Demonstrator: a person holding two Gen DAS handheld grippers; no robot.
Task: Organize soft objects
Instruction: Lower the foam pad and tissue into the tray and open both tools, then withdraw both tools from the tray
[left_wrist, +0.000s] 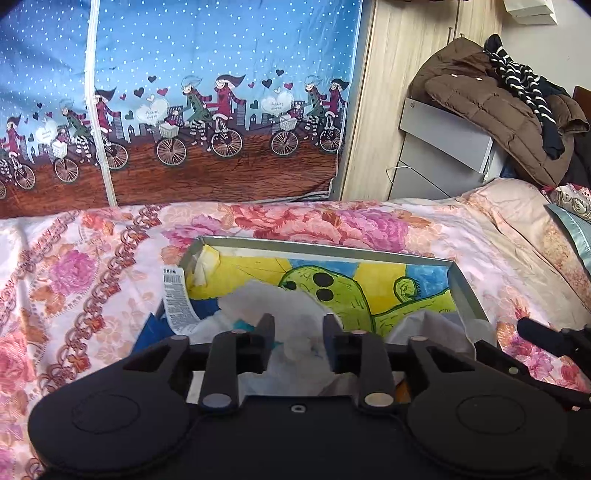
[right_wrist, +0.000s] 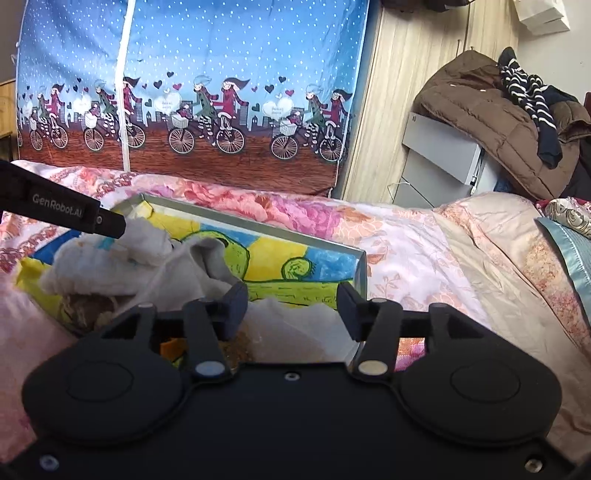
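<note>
A shallow grey tray (left_wrist: 466, 288) lies on the bed (left_wrist: 369, 221), whose cover is printed with pink and orange flowers; the tray's floor is lined with a child's drawing (left_wrist: 406, 291) of a green creature on yellow and blue; inside it, toward the near side, sits a heap of soft cloths: a white cloth (left_wrist: 295, 314) with blue marks at the left, a greyish cloth (right_wrist: 199, 258) bunched against it, and a thin pale cloth (right_wrist: 295, 317) at the near edge; a white printed label (left_wrist: 177, 299) hangs over the tray's left wall; the far right part of the tray holds only the drawing; the left hand-held gripper (left_wrist: 298, 325) hovers over the white cloth with its jaws apart, the cloth showing in the gap but not pinched; the right hand-held gripper (right_wrist: 291, 301) sits low over the tray's near right corner, its jaws also standing apart above the pale cloth without clamping it; no earlier view shows whether either cloth was let go; behind the bed hangs a blue curtain (left_wrist: 221, 92) printed with cyclists, and a brown jacket (left_wrist: 480, 99) is piled on a grey cabinet (left_wrist: 443, 147) to the right.
</note>
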